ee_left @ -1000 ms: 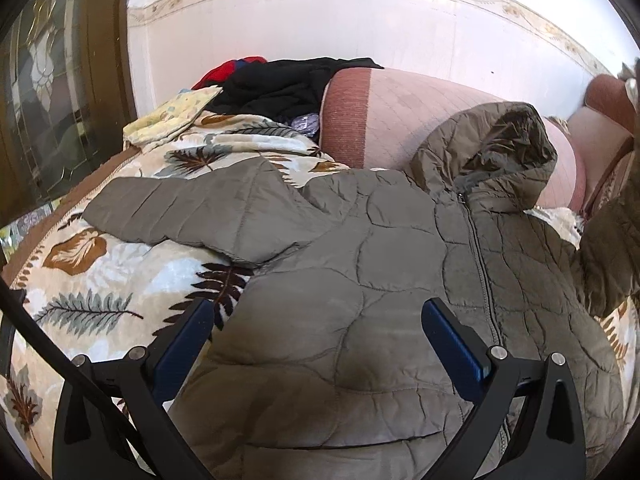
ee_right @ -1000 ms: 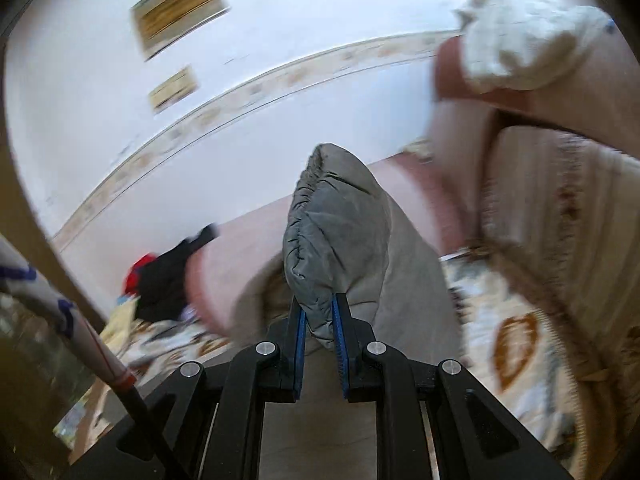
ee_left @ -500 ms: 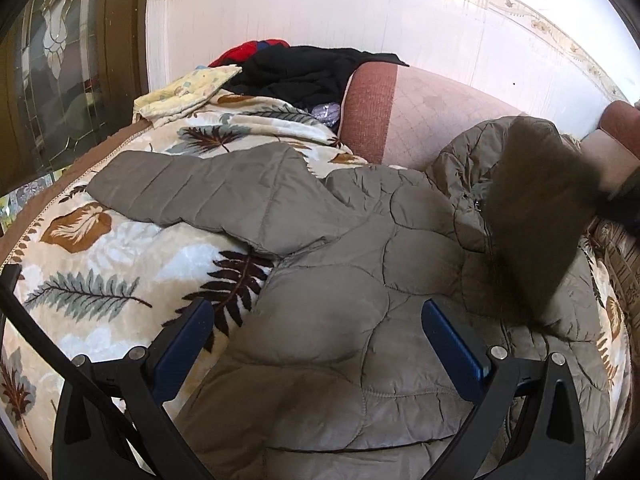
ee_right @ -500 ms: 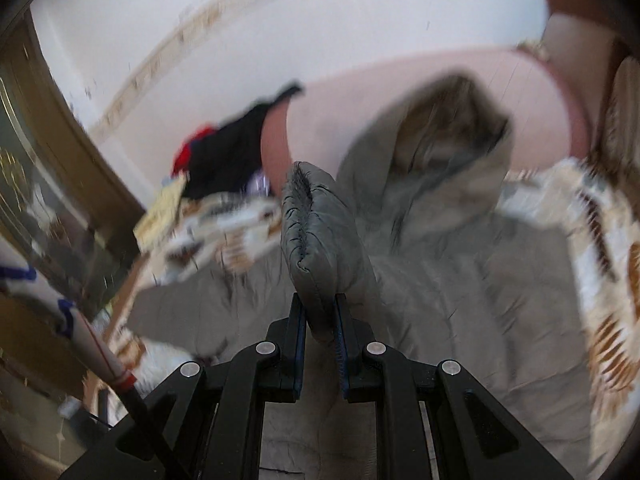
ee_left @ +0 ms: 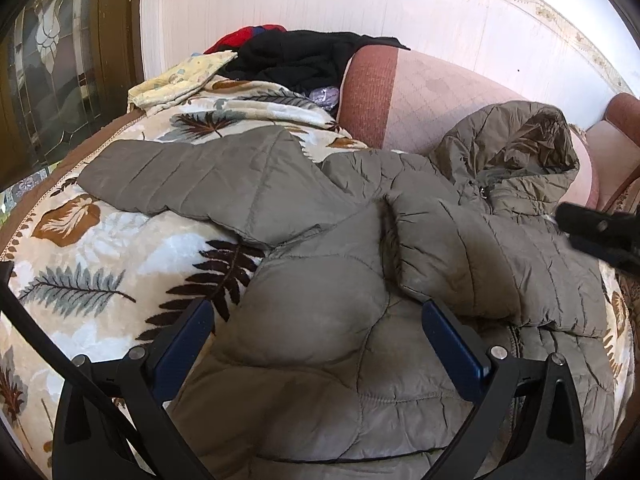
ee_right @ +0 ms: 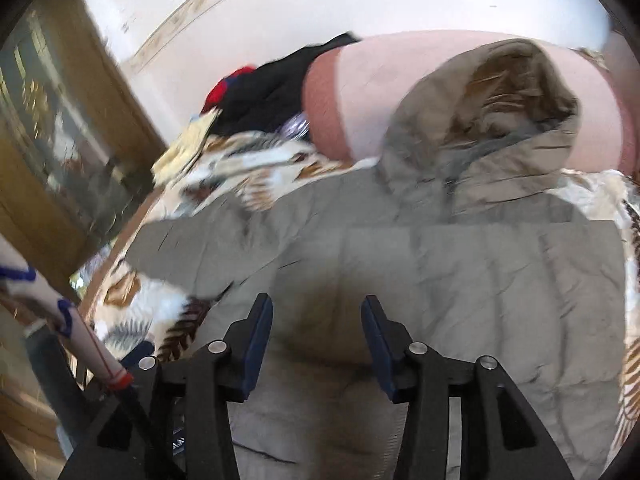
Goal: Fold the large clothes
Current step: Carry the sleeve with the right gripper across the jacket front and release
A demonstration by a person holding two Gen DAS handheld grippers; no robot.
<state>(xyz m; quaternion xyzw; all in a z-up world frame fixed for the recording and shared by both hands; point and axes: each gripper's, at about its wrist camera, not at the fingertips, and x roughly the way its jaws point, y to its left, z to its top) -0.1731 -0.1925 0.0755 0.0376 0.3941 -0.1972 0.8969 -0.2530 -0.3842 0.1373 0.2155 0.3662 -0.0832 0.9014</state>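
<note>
Above the jacket (ee_right: 460, 280), the downward-tilted right gripper (ee_right: 316, 332) is opening, nothing between.

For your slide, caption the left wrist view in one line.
Olive hooded jacket on a leaf-print blanket, one sleeve folded across its front.

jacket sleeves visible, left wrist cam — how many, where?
2. One sleeve lies spread out left over the leaf-print blanket; the other sleeve is folded across the jacket front, below the hood.
</note>
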